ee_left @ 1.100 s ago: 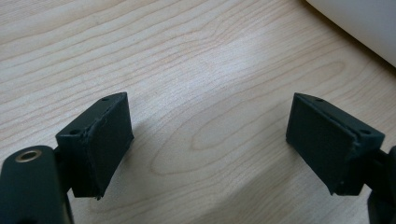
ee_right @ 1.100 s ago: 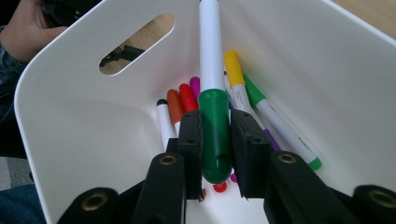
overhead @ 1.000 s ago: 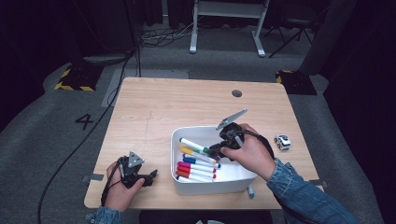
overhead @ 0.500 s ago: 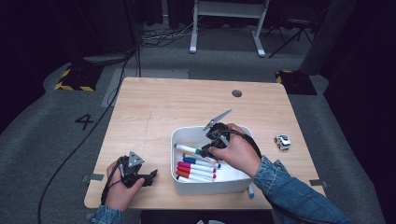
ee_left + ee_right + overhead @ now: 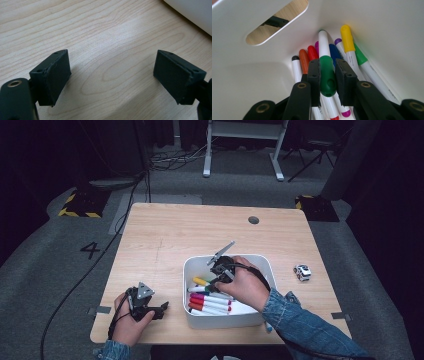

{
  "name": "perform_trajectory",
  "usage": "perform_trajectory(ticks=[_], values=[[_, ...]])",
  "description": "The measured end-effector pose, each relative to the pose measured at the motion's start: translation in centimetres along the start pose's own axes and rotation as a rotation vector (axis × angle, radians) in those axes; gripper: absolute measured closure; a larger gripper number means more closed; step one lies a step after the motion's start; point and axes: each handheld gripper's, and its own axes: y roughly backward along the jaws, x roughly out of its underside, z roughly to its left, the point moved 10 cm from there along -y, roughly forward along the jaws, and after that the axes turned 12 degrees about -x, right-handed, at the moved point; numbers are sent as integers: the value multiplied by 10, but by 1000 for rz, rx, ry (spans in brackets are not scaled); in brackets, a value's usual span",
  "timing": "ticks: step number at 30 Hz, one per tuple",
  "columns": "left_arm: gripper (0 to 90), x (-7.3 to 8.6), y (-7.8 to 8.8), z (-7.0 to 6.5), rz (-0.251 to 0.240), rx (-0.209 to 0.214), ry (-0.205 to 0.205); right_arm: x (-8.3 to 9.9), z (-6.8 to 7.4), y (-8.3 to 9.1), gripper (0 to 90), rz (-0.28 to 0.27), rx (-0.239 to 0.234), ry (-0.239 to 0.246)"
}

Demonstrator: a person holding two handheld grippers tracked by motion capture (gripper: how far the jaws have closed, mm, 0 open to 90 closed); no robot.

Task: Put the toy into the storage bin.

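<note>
1. The wooden counter (image 5: 200,235) takes up the middle of the high view.
2. A white bin (image 5: 260,317) sits on the counter, low and a bit right of the middle of the frame.
3. Many markers (image 5: 210,302) lie in the left part of the bin, side by side.
4. The right tongs (image 5: 220,270) reach down into the bin, near its upper left part.
5. In the right gripper view, those tongs (image 5: 327,77) pinch the green cap of a green marker (image 5: 326,75), low in the middle of the frame.
6. The left tongs (image 5: 162,309) rest on the counter at the lower left, just beside the bin.
7. In the left gripper view they (image 5: 112,75) are spread wide with nothing between them.
8. A tiny toy car (image 5: 302,272) sits on the counter to the right of the bin.
</note>
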Motion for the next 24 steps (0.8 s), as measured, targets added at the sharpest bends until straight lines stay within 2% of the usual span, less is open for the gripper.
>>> perform_trajectory(ticks=[7,12,14,16,18,24], values=[[143,0,0,0,0,0,0,7,-6,-5,750,49,24,-2],[143,0,0,0,1,1,0,13,-7,-9,749,68,13,-17],[143,0,0,0,1,0,0,17,-8,-9,711,79,18,-25],[143,0,0,0,0,0,0,15,-7,-8,639,45,8,-46],[143,0,0,0,0,0,0,15,-7,-2,601,13,13,-36],[143,0,0,0,0,0,0,13,-5,28,581,-101,16,-31]])
